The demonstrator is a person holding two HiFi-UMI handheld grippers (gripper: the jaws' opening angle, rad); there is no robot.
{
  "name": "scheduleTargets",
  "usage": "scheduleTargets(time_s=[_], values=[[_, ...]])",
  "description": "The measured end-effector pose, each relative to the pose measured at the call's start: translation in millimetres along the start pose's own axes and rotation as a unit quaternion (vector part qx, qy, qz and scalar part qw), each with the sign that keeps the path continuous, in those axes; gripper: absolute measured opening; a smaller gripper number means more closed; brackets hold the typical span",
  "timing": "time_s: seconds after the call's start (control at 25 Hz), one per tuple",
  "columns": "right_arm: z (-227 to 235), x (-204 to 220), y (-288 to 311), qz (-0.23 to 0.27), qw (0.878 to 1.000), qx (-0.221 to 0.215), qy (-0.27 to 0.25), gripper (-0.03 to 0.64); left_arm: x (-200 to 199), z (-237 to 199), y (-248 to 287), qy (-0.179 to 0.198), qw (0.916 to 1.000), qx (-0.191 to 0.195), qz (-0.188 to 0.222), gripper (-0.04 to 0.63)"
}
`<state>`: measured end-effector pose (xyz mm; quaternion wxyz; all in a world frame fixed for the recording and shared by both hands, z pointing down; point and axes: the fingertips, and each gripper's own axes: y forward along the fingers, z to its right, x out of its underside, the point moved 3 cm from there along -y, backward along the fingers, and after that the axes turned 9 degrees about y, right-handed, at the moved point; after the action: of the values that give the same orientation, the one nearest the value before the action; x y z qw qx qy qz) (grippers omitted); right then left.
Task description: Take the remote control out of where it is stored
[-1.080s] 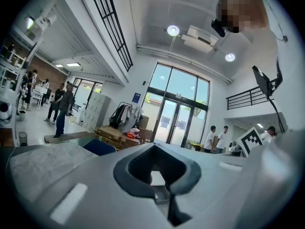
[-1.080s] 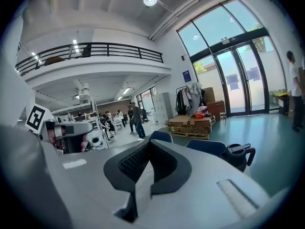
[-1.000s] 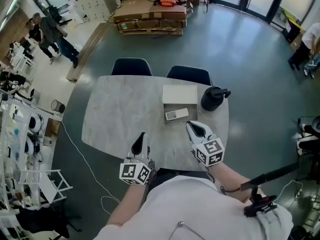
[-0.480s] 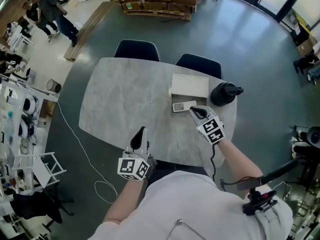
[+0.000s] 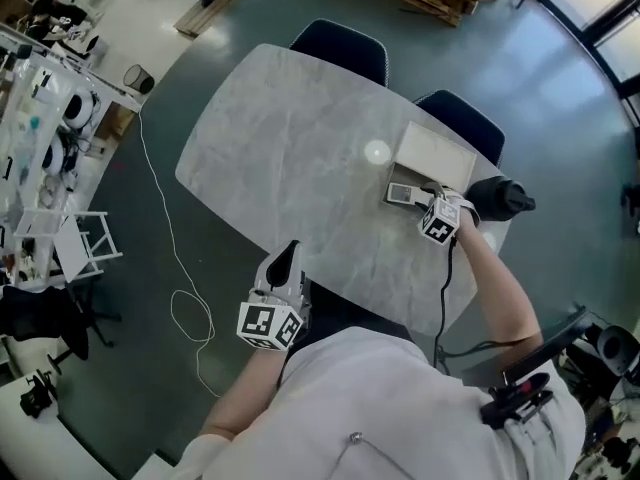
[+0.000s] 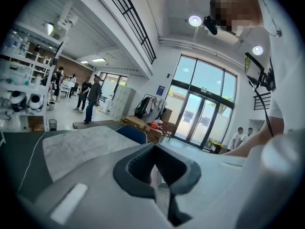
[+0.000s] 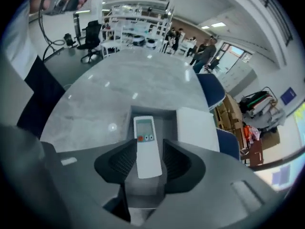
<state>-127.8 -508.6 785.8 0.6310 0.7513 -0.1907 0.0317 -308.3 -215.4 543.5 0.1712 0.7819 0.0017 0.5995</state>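
The white remote control (image 7: 145, 144) lies lengthwise in a shallow grey holder (image 7: 164, 120) on the table, its small screen and buttons at the far end. My right gripper (image 7: 148, 159) has a jaw against each long side of it and is shut on it. In the head view the remote (image 5: 400, 193) sits next to a white box (image 5: 435, 156), with the right gripper (image 5: 426, 202) on it. My left gripper (image 5: 287, 260) hovers at the table's near edge, shut and empty; its own view shows the jaws (image 6: 155, 175) meeting.
A pale marble-look table (image 5: 290, 158) has two dark chairs (image 5: 340, 43) (image 5: 460, 123) on its far side. A black jug (image 5: 500, 198) stands right of the white box. A cable (image 5: 190, 308) loops on the floor at the left. People stand far off.
My right gripper moved forward from the table's near edge to the remote and has shut on it. The head view swung, so the table now shows tilted. The left gripper stayed near the edge.
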Motion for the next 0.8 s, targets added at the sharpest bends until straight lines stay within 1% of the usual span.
scheduleTargets(time_s=[0.08,0.16,0.28,0.44,0.6,0.8], values=[[3,11,23,-0.037,0.999,-0.020,-0.027,0.224,6,-3,-7,-0.007,0.9998,-0.019,-0.005,0.001],[3,16,41,-0.065,0.997,-0.036,-0.037,0.265,11,-10,-17,-0.011,0.9994,-0.032,-0.008,0.001],[1,20,62,-0.098,0.993,-0.051,-0.044,0.292,16,-22,-31,-0.015,0.9987,-0.047,-0.012,0.001],[0,25,82,-0.123,0.989,-0.067,-0.049,0.322,24,-26,-39,-0.020,0.9979,-0.060,-0.016,0.001],[-8,21,89,-0.139,0.986,-0.077,-0.059,0.307,26,-33,-46,-0.024,0.9974,-0.066,-0.018,0.001],[-10,18,92,-0.150,0.984,-0.084,-0.054,0.296,29,-33,-47,-0.026,0.9971,-0.068,-0.019,0.001]])
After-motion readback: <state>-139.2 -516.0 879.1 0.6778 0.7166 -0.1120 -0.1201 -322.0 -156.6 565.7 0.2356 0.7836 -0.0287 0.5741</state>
